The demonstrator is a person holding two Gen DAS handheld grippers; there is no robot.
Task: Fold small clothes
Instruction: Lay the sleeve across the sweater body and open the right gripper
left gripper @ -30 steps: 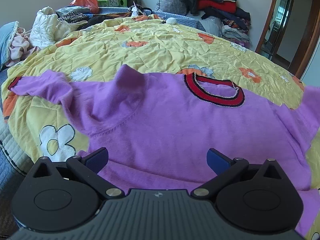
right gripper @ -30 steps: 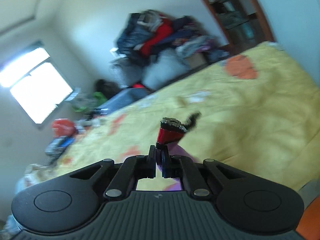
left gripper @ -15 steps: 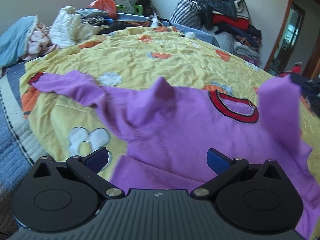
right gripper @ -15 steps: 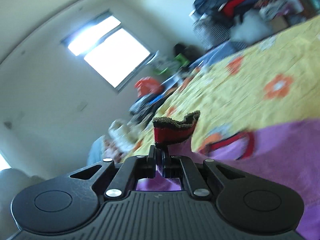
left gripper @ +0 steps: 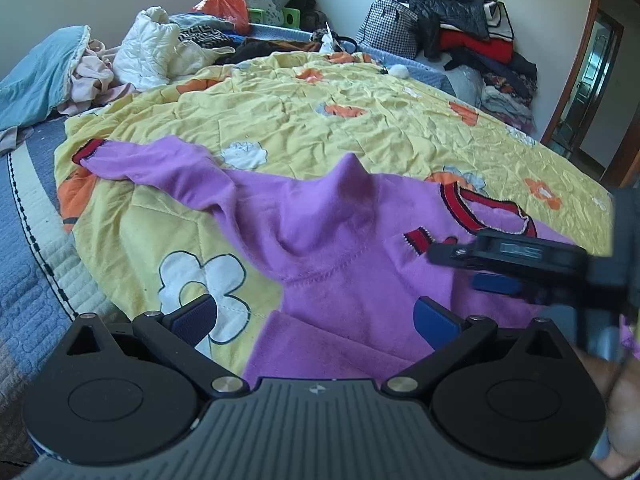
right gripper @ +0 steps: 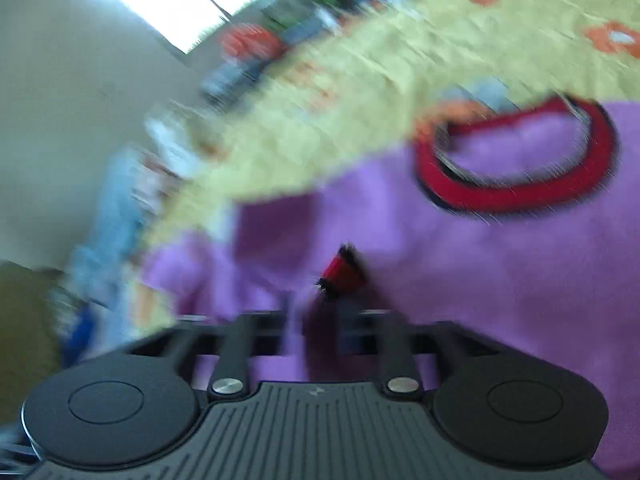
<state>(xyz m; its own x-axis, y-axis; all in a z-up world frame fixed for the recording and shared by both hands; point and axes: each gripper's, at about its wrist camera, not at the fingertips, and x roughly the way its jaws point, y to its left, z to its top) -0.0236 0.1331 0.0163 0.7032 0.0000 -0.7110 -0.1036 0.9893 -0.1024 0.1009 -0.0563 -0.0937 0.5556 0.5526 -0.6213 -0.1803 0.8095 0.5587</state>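
A purple sweater [left gripper: 344,280] with a red collar [left gripper: 492,216] lies on the yellow flowered quilt [left gripper: 320,120]. Its left sleeve stretches out to the left and ends in a red cuff [left gripper: 90,150]. The right sleeve is folded across the chest, its red cuff [left gripper: 418,240] lying just ahead of my right gripper [left gripper: 456,268]. That gripper's jaws are opening, and in the blurred right wrist view the cuff [right gripper: 342,272] lies loose in front of my right gripper [right gripper: 320,320]. My left gripper [left gripper: 316,318] hovers open over the sweater's lower left part, holding nothing.
Piles of clothes and bags [left gripper: 460,32] stand against the far wall. Pillows and bedding [left gripper: 144,52] lie at the back left. A doorway [left gripper: 596,80] is on the right. The bed's blue quilted edge [left gripper: 28,280] runs along the left.
My right gripper swept left and down carrying the right sleeve by its cuff, laid it over the sweater's chest and let go. My left gripper stayed open, shifting slightly early on.
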